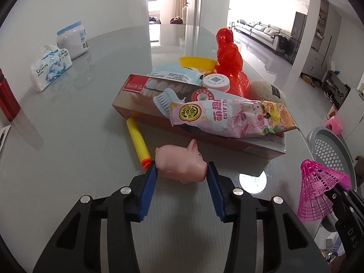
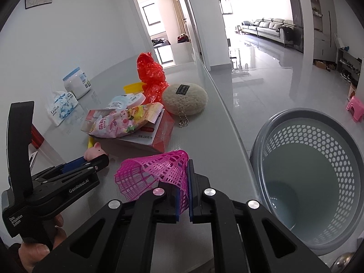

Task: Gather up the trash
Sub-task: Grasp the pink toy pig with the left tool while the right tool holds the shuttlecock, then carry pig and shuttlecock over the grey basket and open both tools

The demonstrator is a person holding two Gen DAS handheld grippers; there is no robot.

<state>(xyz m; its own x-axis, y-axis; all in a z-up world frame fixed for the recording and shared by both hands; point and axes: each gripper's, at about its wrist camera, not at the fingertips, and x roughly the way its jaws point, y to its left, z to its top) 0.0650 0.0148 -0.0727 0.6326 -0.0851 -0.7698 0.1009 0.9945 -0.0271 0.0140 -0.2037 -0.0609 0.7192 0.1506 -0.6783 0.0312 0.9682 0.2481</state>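
Left gripper (image 1: pixel 181 170): jaws partly spread and pinched onto the pink pig toy (image 1: pixel 180 165); one blue pad (image 1: pixel 150 177) presses its rear, the other its snout.

Pig toy: held right at the fingertips, low over the grey table (image 1: pixel 68 147), just beside the orange tip of the yellow foam dart (image 1: pixel 137 142). Whether it touches the tabletop, I cannot tell.

Right gripper (image 2: pixel 183 195): jaws pressed almost together, clamping the thin edge of the pink shuttlecock skirt (image 2: pixel 154 174).

Shuttlecock skirt: it flares out to the left of the fingertips, over the table's near edge.

Left hand (image 2: pixel 43 245): fingers wrapped round the left gripper's handle, seen from the right wrist camera.

Trash pile: a long toothpaste box (image 1: pixel 145 104) with a pink snack packet (image 1: pixel 229 118) lying across it; behind them a red plastic bag (image 1: pixel 229 56), a yellow bowl (image 1: pixel 195 62) and a round fuzzy pouch (image 2: pixel 185 99).

Grey perforated basket (image 2: pixel 307 177): on the floor beside the table edge, to the right of the right gripper, its mouth facing up.

Far left of table: tissue pack (image 1: pixel 51 67) and a white jar (image 1: pixel 72 39), well apart from the pile.
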